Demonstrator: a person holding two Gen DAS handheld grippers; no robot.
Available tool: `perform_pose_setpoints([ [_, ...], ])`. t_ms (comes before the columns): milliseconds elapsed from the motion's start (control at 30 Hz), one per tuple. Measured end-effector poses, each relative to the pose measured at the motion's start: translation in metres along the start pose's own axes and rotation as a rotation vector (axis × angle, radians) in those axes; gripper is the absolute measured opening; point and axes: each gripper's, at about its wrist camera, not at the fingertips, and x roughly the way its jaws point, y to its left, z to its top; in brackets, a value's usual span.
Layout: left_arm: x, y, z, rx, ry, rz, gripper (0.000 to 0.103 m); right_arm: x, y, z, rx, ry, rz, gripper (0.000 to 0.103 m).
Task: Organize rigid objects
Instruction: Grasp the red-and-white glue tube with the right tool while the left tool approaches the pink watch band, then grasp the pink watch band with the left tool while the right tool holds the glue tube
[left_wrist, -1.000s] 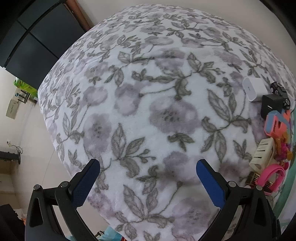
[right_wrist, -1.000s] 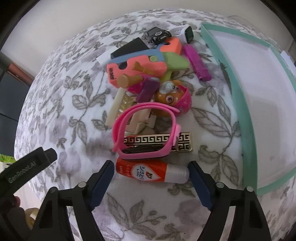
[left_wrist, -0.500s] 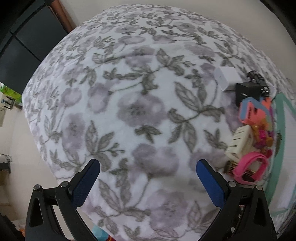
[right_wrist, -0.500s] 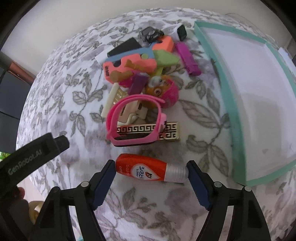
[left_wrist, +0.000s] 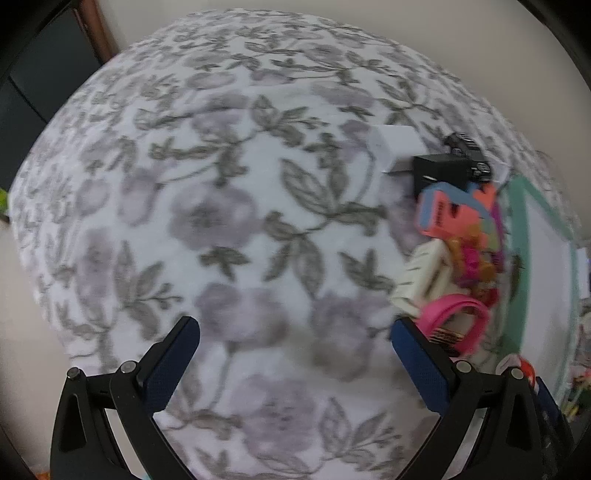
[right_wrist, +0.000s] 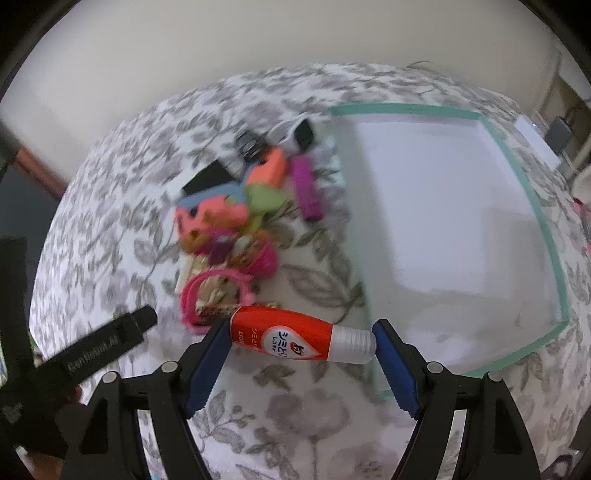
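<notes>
A red bottle with a white cap hangs crosswise above the floral cloth, with my right gripper shut on its two ends. Just behind it lies the heap of small toys, with a pink wristband at its near end. To the right lies the white tray with a green rim, nothing in it. My left gripper hovers open over bare cloth left of the heap, nothing between its fingers. Its black body shows at the left of the right wrist view.
A purple stick, a black box, a small black toy car and a white charger lie round the heap. The cloth-covered table ends near a pale wall at the back. A dark cabinet stands at the far left.
My right gripper has risen with the red bottle, off the cloth and away from the heap. My left gripper has drifted right, bringing the heap and tray further into its view.
</notes>
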Motion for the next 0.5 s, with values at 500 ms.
perform_pose_setpoints([
  [500, -0.003, -0.043, -0.002, 0.153, -0.058, -0.067, 0.076, -0.018, -0.041, 0.012, 0.126, -0.043, 0.025, 0.080],
])
